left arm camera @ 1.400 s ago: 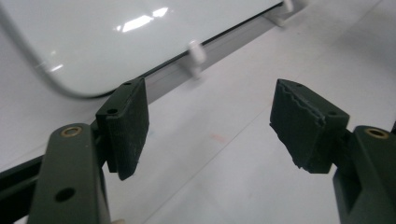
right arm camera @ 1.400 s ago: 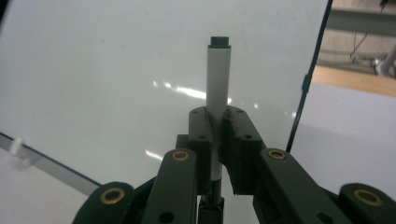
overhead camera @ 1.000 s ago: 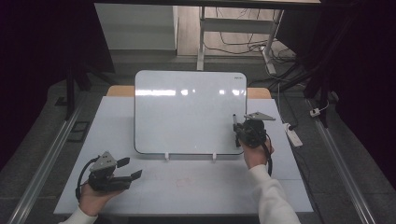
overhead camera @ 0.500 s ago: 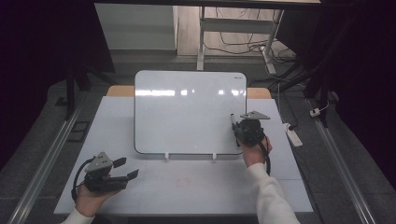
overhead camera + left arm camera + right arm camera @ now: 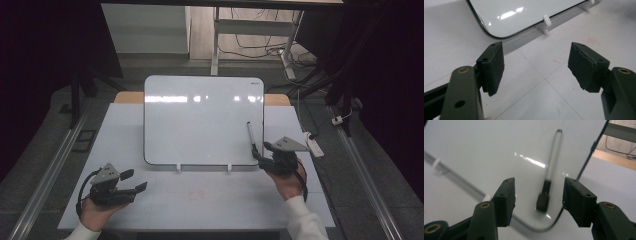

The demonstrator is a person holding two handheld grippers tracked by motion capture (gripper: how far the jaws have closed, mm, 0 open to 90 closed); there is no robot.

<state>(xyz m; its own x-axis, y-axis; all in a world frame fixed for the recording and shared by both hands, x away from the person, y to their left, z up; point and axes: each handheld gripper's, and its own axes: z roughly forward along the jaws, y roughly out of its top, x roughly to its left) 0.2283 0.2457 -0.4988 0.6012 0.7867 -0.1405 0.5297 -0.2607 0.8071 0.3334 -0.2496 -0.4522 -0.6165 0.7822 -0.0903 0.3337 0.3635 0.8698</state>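
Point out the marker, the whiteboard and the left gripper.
marker (image 5: pixel 550 172): right gripper view, on its pale barrel, above the black cap.
whiteboard (image 5: pixel 200 125): high view, on the bare middle of its white face.
left gripper (image 5: pixel 536 67): left gripper view, midway between its two open black jaws.

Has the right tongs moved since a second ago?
Yes. The right tongs backed off the whiteboard, toward the person along its right edge, open, leaving a marker lying on the board.
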